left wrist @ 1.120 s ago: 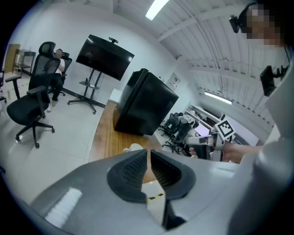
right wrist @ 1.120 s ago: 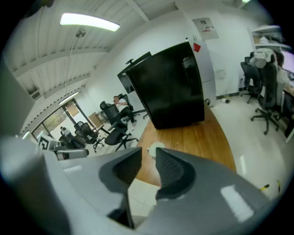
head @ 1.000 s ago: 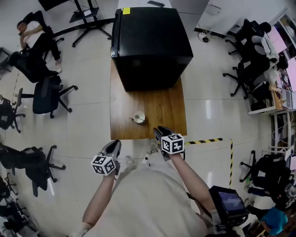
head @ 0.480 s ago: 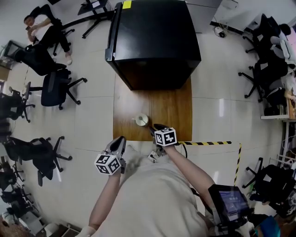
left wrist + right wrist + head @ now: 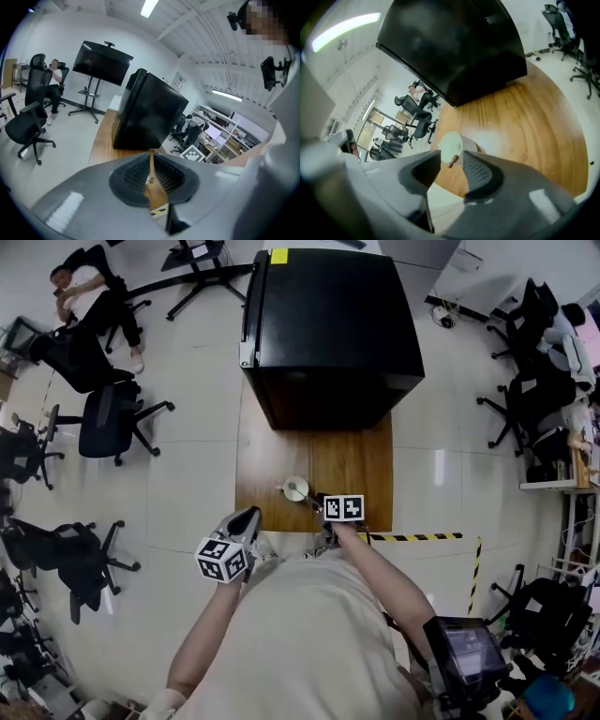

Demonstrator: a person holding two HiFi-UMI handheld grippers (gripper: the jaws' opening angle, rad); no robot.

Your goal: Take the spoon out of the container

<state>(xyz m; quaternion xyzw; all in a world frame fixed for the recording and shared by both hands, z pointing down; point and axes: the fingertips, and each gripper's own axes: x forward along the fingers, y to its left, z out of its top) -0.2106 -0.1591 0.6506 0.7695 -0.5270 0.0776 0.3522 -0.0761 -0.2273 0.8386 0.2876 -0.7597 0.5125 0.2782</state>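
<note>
A small white container [image 5: 296, 488] stands near the front edge of the wooden table [image 5: 352, 465], with a thin spoon handle [image 5: 282, 487] sticking out to its left. My right gripper [image 5: 316, 500] reaches over the table edge just right of it. In the right gripper view the container [image 5: 451, 144] lies straight ahead. The right gripper [image 5: 451, 158] is open, and a small brown tip [image 5: 452, 163] shows in the gap without touching either pad. My left gripper [image 5: 246, 519] hangs off the table's front left; its jaws [image 5: 151, 154] are shut on nothing.
A big black box [image 5: 328, 324] fills the far half of the table, close behind the container. Office chairs [image 5: 103, 423] stand on the floor to the left. Yellow-black tape [image 5: 422, 537] marks the floor to the right of the table.
My right gripper has moved forward and left, from the table's front edge to right beside the container, and its jaws stand wider. The left gripper has stayed by the front left corner.
</note>
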